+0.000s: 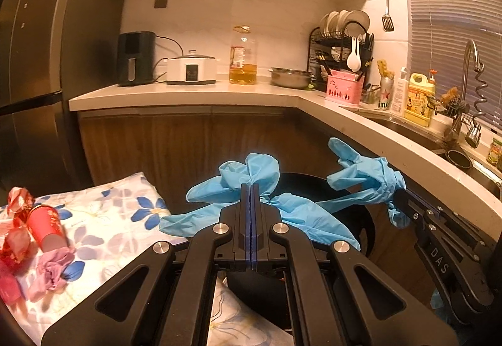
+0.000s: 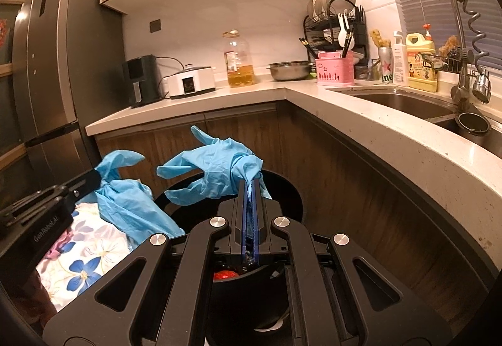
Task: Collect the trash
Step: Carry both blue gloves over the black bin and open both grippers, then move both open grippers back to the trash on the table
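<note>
1. Left wrist view: my left gripper [image 1: 250,189] is clenched on a blue glove [image 1: 219,186], which drapes sideways over the black bin [image 1: 365,217].
2. Right wrist view: my right gripper [image 2: 250,186] pinches another blue glove [image 2: 216,167], its fingers pointing left above the bin [image 2: 291,192].

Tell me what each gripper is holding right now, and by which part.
The left gripper pinches a blue glove at its bunched middle. The right gripper pinches a second blue glove by its gathered cuff end, fingers dangling over the black bin.
</note>
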`<state>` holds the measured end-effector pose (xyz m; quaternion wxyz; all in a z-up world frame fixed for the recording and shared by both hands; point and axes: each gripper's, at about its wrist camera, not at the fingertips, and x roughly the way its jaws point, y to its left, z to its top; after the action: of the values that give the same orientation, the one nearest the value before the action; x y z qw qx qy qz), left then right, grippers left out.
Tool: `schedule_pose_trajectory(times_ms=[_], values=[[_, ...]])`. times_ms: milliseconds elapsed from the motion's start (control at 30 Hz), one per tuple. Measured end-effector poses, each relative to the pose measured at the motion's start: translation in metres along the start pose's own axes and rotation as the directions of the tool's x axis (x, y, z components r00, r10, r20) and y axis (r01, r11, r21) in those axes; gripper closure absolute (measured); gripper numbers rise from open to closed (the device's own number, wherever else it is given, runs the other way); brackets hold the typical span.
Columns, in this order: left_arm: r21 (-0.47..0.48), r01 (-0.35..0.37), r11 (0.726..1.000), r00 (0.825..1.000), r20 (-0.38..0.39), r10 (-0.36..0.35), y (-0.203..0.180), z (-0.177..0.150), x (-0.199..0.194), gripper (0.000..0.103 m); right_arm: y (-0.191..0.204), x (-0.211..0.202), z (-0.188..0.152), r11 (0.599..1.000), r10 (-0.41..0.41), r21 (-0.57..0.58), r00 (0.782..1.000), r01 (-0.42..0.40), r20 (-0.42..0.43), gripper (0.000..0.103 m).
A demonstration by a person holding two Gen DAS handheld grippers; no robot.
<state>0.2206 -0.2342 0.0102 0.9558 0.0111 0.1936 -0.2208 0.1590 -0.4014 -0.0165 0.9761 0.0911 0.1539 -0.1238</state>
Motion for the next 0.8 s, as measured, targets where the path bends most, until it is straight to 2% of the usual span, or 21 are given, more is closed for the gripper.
schedule_pose_trajectory(times_ms=[667, 733, 767, 800], values=[[-0.010, 0.028, 1.000, 0.999, -0.033, -0.029, -0.004, -0.003, 0.032, 0.103, -0.007, 0.030, 0.005, 1.000, 0.005, 0.015, 1.000, -0.005, -0.017, 0.099], [-0.020, 0.040, 0.999, 0.998, -0.041, -0.041, -0.003, -0.005, 0.036, 0.103, -0.008, 0.034, 0.004, 1.000, 0.005, 0.016, 1.000, -0.005, -0.029, 0.096], [-0.022, 0.044, 0.999, 0.998, -0.044, -0.044, -0.003, -0.005, 0.038, 0.103, -0.009, 0.036, 0.003, 1.000, 0.008, 0.015, 0.999, -0.007, -0.031, 0.092], [-0.023, 0.044, 0.999, 0.998, -0.046, -0.045, -0.003, -0.006, 0.039, 0.103, -0.009, 0.037, 0.002, 1.000, 0.009, 0.012, 0.999, -0.008, -0.036, 0.083]])
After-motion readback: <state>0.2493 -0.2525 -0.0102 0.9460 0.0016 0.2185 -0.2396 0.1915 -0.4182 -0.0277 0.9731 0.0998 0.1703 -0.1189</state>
